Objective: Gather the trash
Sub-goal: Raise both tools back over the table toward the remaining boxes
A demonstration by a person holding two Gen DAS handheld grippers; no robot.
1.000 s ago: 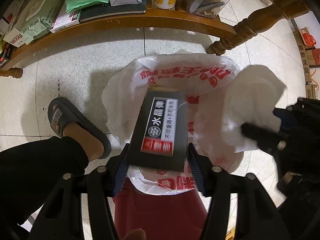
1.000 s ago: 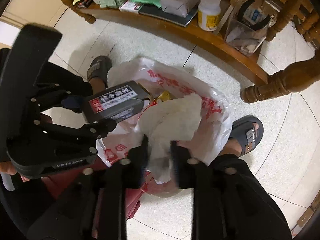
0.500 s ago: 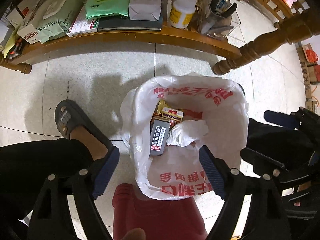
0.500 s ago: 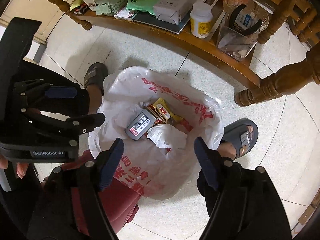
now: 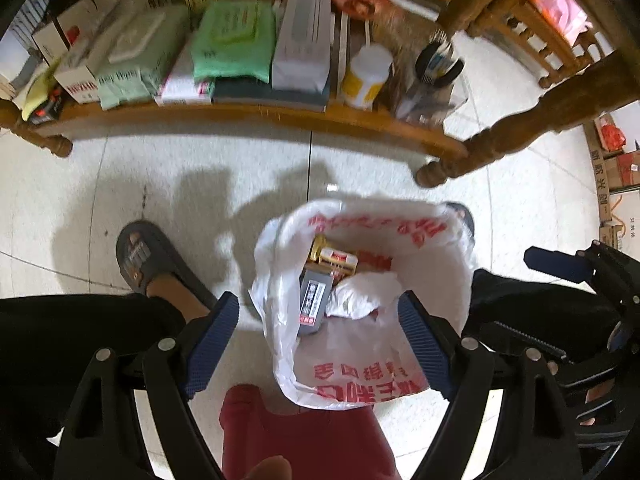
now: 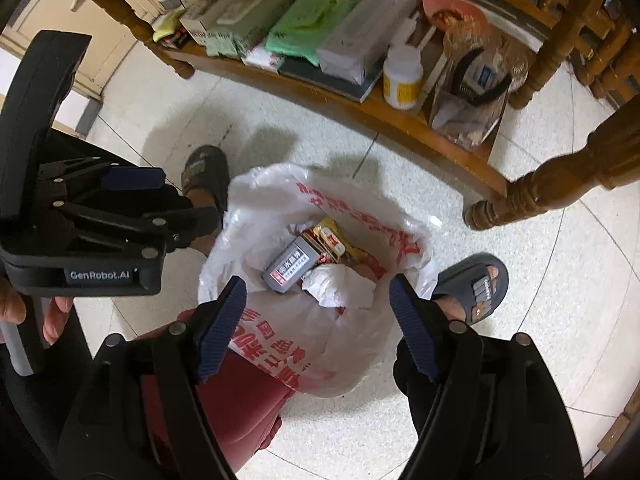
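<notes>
— While both wrist views look straight down, where's the trash?

— I see the dark box [image 5: 314,304] and crumpled white paper [image 5: 362,294] lying inside the bag-lined bin [image 5: 360,376], mid-frame, just above my left gripper [image 5: 320,344].

— Jaws?

— Spread wide, having just been opening, nothing between them. My right gripper [image 6: 318,324] is likewise. Yellow packets [image 6: 332,236] lie beside the box, probably wrappers.

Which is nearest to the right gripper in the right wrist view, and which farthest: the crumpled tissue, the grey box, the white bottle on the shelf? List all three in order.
From the right gripper:
1. Crumpled tissue, in the bag, just beyond the fingertips.
2. Grey box, in the bag, left of the tissue and slightly farther.
3. White bottle, on the wooden shelf across the floor, much farther.
</notes>
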